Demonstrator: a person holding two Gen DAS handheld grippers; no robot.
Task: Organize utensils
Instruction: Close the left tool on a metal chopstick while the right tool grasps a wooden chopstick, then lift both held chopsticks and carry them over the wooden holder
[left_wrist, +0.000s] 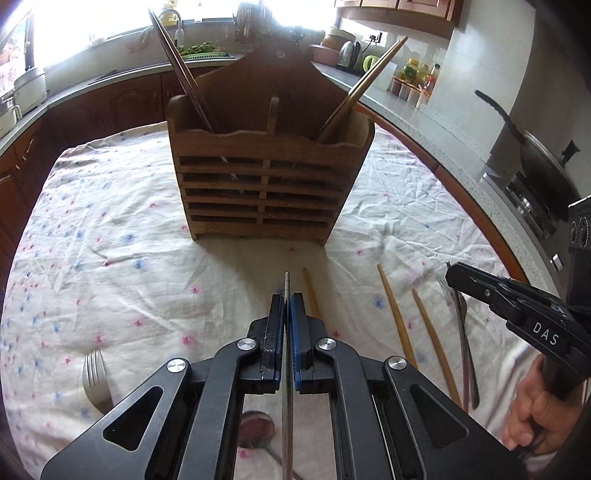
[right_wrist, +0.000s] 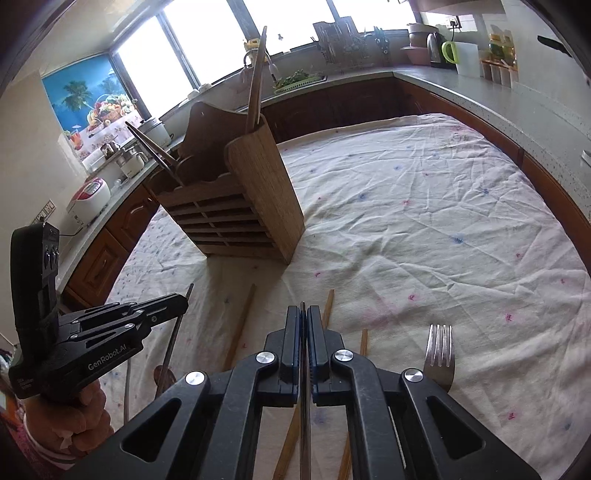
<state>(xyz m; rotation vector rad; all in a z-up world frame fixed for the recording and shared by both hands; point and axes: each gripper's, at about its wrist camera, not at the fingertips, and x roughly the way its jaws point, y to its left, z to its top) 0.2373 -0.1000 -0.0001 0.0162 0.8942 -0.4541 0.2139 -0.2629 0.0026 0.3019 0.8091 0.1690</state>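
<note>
A wooden slatted utensil holder (left_wrist: 264, 184) stands upright on the cloth-covered table; it also shows in the right wrist view (right_wrist: 236, 206). Dark chopsticks (left_wrist: 177, 62) lean in its left compartment and wooden chopsticks (left_wrist: 365, 85) in its right. My left gripper (left_wrist: 287, 301) is shut on a thin metal chopstick (left_wrist: 287, 282), above the cloth in front of the holder. My right gripper (right_wrist: 303, 314) is shut on another thin dark utensil (right_wrist: 303, 306); it shows from the side in the left wrist view (left_wrist: 452, 275). The left gripper appears in the right wrist view (right_wrist: 183, 301).
Loose wooden chopsticks (left_wrist: 395, 314) and a fork (left_wrist: 461, 325) lie on the floral cloth (left_wrist: 129, 240) right of the left gripper. A fork (left_wrist: 95, 380) and a spoon (left_wrist: 256, 428) lie near it. Another fork (right_wrist: 439, 350) lies beside the right gripper. Kitchen counters surround the table.
</note>
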